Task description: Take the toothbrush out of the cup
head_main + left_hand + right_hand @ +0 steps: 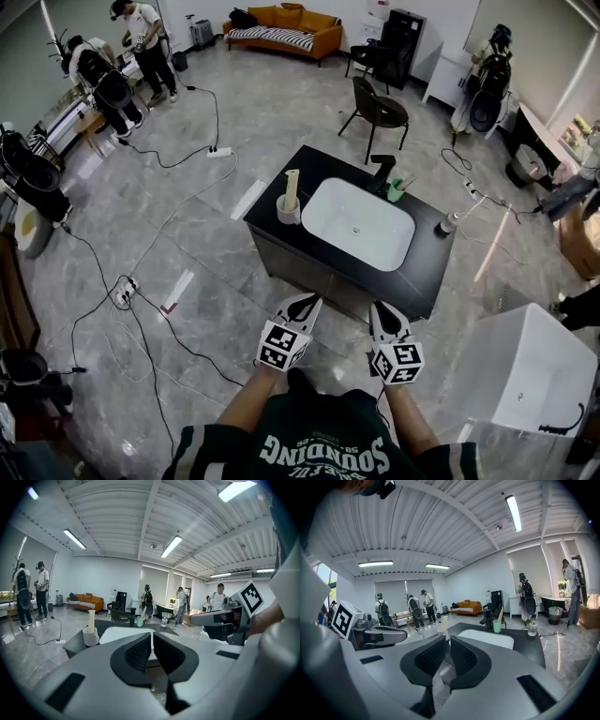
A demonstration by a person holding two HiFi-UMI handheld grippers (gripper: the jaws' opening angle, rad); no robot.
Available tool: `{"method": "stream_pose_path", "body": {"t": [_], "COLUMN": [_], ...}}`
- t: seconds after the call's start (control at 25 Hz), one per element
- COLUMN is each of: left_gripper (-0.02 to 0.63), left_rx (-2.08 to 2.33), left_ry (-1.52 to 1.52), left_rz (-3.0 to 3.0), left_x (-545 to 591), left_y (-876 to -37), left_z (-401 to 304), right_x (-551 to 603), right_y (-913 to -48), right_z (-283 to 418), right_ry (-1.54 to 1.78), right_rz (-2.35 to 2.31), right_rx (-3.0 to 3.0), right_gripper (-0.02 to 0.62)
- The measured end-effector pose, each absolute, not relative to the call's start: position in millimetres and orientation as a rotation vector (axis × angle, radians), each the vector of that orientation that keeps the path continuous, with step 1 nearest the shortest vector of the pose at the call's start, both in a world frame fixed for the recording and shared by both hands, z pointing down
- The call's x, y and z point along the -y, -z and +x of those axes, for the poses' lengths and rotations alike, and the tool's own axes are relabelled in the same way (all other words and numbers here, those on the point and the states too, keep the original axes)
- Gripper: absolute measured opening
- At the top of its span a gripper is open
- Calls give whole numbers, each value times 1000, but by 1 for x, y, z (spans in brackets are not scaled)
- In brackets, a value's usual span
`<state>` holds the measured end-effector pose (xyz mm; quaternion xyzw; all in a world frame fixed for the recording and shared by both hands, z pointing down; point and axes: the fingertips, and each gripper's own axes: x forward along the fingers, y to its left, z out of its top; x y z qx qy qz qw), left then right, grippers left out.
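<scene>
Jaws together, empty, on left gripper (305, 302) and right gripper (382, 311); ahead, table (270, 221) with toothbrush (406, 181) in green cup (396, 194).

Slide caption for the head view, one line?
Left hand-held gripper and right hand-held gripper face the cup by the sink.

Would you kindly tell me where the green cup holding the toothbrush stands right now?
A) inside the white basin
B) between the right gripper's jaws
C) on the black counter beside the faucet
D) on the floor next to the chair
C: the head view shows the green cup with the toothbrush on the black counter, right by the faucet and outside the white basin.
</scene>
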<state>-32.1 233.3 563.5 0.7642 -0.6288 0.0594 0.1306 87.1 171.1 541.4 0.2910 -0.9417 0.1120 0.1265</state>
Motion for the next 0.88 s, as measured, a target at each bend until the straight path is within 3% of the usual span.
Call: {"method": "stream_pose_path", "body": {"t": [0.52,0.88], "left_gripper": [12,12], "left_rx": [1773,1745], "left_ry": [-178,-252], "left_rz": [2246,2272], "left_x": [-187,-81], "left_y": [-581,-583], "left_z": [-52,-88], "right_x": [-131,-20], "right_y": [-556,-558], "right_z": [90,47], "right_ry": [-362,-401], "right_rz": [962,1005], "right_rx": [2715,2753], "right_gripper": [44,44]}}
